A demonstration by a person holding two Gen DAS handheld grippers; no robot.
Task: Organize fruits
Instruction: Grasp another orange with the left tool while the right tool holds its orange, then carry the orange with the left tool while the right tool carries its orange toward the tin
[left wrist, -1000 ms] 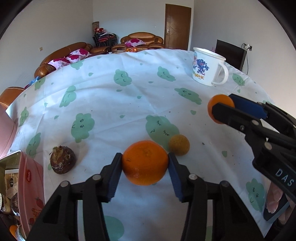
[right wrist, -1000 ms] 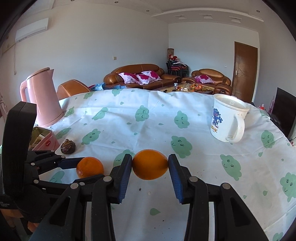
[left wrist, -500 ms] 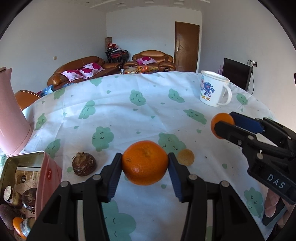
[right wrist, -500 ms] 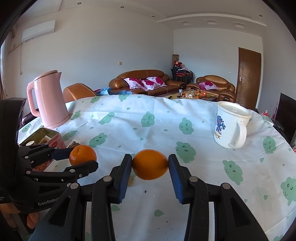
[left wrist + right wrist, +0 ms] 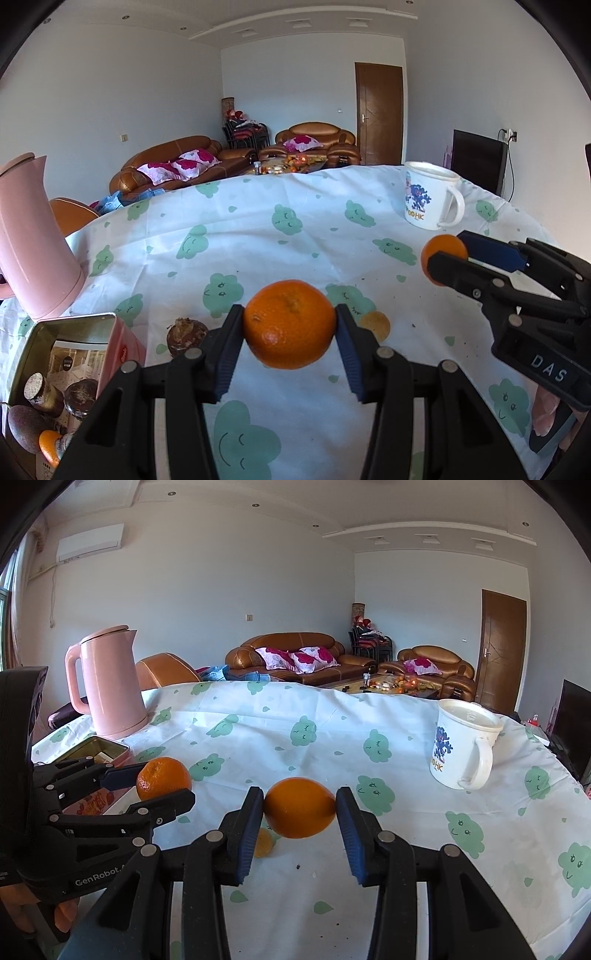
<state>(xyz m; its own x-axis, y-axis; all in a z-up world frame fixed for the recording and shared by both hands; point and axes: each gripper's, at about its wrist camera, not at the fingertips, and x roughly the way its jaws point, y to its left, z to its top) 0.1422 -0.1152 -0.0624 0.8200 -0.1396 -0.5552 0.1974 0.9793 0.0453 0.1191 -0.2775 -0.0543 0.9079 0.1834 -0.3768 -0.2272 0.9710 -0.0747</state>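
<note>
Left gripper [image 5: 290, 326] angled down over the counter [image 5: 295, 229], clamping a mandarin [image 5: 290, 323]; right gripper [image 5: 300, 808] beside it clamps an orange [image 5: 300, 807]

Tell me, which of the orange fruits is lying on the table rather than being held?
The small yellowish-orange one on the cloth, just behind the left gripper's mandarin. The smooth orange is pinched in the right gripper.

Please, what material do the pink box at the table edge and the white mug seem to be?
Pink box: probably thin metal tin; its bare inner walls and rim look brassy and reflective. White mug: likely glazed ceramic or enamel, glossy with a printed blue figure; the pictures cannot settle which.
</note>
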